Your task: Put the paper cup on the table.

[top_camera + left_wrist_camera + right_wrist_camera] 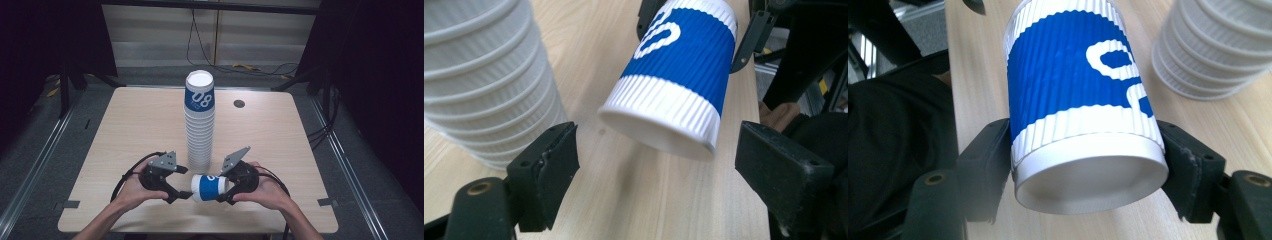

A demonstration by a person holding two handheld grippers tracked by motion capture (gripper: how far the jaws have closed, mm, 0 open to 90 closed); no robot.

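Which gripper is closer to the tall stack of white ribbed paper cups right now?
Neither clearly: the tall stack of white ribbed paper cups rises between them. The left gripper sits open at its base-left; the right gripper, base-right, grips the single blue-banded cup.

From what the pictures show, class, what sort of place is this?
Probably a recording studio or lab set up for handling trials, not a home or café. Black curtains hem in a lone wooden table, cables trail across the floor, and a person works hand-held grippers beside a tall stack of paper cups.
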